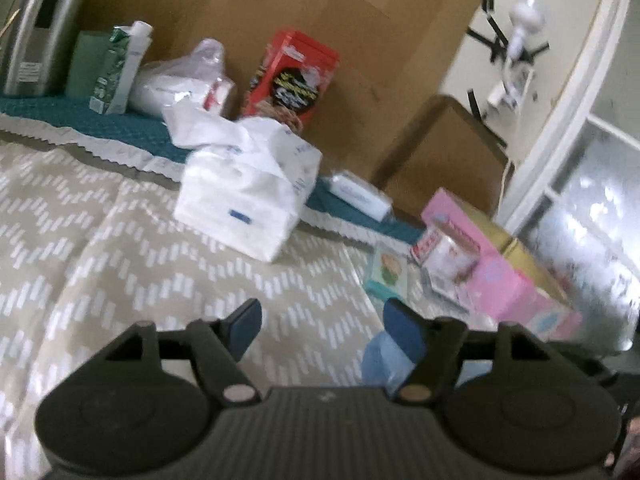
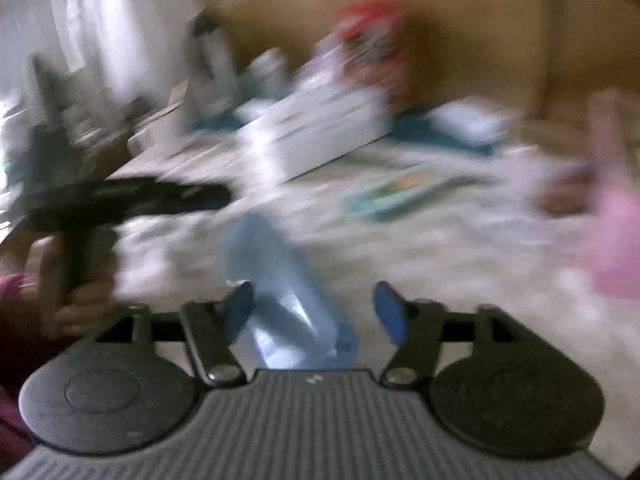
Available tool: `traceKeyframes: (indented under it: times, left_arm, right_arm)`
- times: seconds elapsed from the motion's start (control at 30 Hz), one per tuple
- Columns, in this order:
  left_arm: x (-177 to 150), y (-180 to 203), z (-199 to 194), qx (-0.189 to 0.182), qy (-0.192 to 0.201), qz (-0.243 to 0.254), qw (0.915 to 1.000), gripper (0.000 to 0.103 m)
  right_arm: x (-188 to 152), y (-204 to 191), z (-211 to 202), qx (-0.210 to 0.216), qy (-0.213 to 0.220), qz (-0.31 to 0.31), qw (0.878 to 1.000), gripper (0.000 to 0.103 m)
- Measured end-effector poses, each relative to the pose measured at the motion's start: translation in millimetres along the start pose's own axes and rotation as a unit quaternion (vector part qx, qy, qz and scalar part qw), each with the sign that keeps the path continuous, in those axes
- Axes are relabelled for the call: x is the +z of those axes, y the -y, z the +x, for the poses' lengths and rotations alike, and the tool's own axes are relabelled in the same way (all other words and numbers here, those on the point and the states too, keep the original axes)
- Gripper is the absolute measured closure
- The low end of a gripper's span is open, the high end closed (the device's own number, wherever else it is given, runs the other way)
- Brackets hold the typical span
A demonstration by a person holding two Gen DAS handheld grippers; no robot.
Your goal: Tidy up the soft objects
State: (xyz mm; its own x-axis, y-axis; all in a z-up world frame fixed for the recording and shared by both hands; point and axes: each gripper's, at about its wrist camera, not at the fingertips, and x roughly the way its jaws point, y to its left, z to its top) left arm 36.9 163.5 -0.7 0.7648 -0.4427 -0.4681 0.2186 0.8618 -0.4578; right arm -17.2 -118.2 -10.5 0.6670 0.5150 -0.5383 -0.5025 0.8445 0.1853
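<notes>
My left gripper (image 1: 324, 328) is open above the patterned bedspread (image 1: 120, 260), with nothing between its blue pads. A light blue soft packet (image 1: 378, 360) lies just behind its right finger. Further off, a white tissue pack (image 1: 248, 196) sits on the spread. The right wrist view is blurred. There my right gripper (image 2: 314, 314) stands open around the light blue packet (image 2: 280, 280). The packet lies close to the left pad, with a clear gap to the right pad. At the left of that view a hand holds the left gripper (image 2: 128, 200).
At the back, on a teal mat (image 1: 120, 124), stand a red box (image 1: 292, 76), a green carton (image 1: 116, 68), a plastic bag (image 1: 180, 76) and a small white pack (image 1: 360, 194). A pink box (image 1: 504, 280), a cup (image 1: 448, 254) and a teal card (image 1: 388, 272) lie at the right. Cardboard (image 1: 320, 20) stands behind.
</notes>
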Motion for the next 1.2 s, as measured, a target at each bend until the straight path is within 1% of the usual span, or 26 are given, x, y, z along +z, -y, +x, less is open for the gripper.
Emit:
traceKeyframes:
  times: [0.03,0.07,0.13,0.2,0.27,0.37,0.47,0.5,0.53,0.57,0.6,0.7,0.8,0.9,1.03,1.1,1.2]
  left_arm:
    - [-2,4,1,0.000,-0.007,0.002,1.0000,0.034]
    - [-4,7,3,-0.003,-0.016,0.000,0.9999,0.034]
    - [-7,14,5,-0.009,-0.029,-0.003,0.9995,0.032]
    - [-9,21,6,-0.012,-0.035,-0.001,0.9993,0.028]
    - [-8,29,8,-0.011,-0.038,0.003,0.9992,0.028]
    - [-7,42,9,-0.005,-0.050,0.013,0.9987,0.033]
    - [-12,53,13,0.010,-0.079,0.028,0.9964,0.038]
    - [-15,55,15,0.008,-0.087,0.024,0.9959,0.038]
    - [-18,54,16,-0.006,-0.089,0.009,0.9960,0.038]
    - [-20,55,17,-0.008,-0.093,-0.007,0.9956,0.038]
    - [-22,60,19,-0.010,-0.097,-0.009,0.9952,0.038]
    - [-25,81,29,-0.018,-0.109,0.014,0.9938,0.038]
    - [-31,109,47,-0.040,-0.125,0.044,0.9904,0.036]
    - [-39,141,68,-0.068,-0.140,0.072,0.9852,0.034]
    - [-47,179,94,-0.101,-0.155,0.105,0.9771,0.035]
    - [-41,201,102,-0.119,-0.149,0.122,0.9739,0.035]
    - [-21,238,106,-0.143,-0.115,0.159,0.9700,0.034]
  right_arm:
    - [-6,5,-10,-0.013,0.017,0.005,1.000,0.032]
    - [-12,8,-18,-0.015,0.026,0.013,0.999,0.032]
    - [-22,10,-26,-0.007,0.040,0.018,0.999,0.032]
    - [-27,3,-26,0.003,0.048,-0.005,0.999,0.032]
    - [-30,-5,-21,-0.002,0.053,-0.035,0.998,0.031]
    - [-27,-6,-2,-0.001,0.037,-0.046,0.998,0.031]
    - [-26,-4,12,-0.006,0.019,-0.058,0.998,0.032]
    - [-28,1,11,-0.004,0.013,-0.058,0.998,0.038]
    - [-30,5,11,0.001,0.007,-0.048,0.999,0.041]
    - [-33,8,7,-0.006,0.016,-0.042,0.999,0.043]
    - [-36,11,2,-0.011,0.017,-0.042,0.999,0.044]
    - [-44,21,-12,-0.029,0.021,-0.032,0.999,0.044]
    - [-58,32,-34,-0.061,0.029,-0.025,0.997,0.043]
    - [-74,46,-58,-0.097,0.039,-0.003,0.994,0.043]
    - [-96,63,-85,-0.142,0.063,0.030,0.987,0.043]
    - [-100,71,-99,-0.160,0.084,0.045,0.983,0.043]
    - [-88,83,-120,-0.196,0.132,0.039,0.971,0.043]
